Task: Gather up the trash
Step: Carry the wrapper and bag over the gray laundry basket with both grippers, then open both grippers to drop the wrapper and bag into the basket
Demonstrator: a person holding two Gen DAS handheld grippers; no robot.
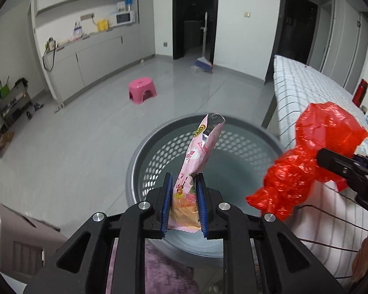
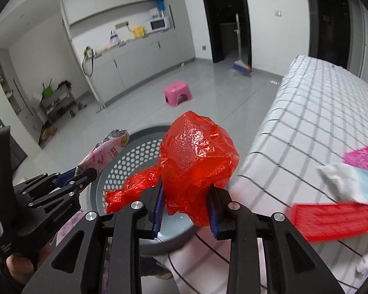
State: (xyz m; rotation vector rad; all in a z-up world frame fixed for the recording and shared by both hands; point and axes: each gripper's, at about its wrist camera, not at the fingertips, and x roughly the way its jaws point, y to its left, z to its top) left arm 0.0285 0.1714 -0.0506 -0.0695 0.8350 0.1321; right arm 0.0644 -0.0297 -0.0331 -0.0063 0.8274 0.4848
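My left gripper (image 1: 184, 183) is shut on a pink snack wrapper (image 1: 198, 156) that stands upright between its blue pads, right over the grey perforated basket (image 1: 144, 152). My right gripper (image 2: 186, 196) is shut on a crumpled red plastic bag (image 2: 196, 152), held above the basket's (image 2: 125, 156) right rim beside the bed. In the left wrist view the red bag (image 1: 304, 164) and the right gripper (image 1: 331, 164) hang to the right of the basket. In the right wrist view the left gripper (image 2: 83, 171) with the wrapper (image 2: 105, 152) shows at the left.
A bed with a white checked sheet (image 2: 319, 112) fills the right side, with a red flat piece (image 2: 331, 218) and crumpled paper scraps (image 2: 350, 181) on it. A pink stool (image 1: 142, 90) and a broom (image 1: 204, 61) stand on the grey floor. A purple rug (image 1: 164, 269) lies by the basket.
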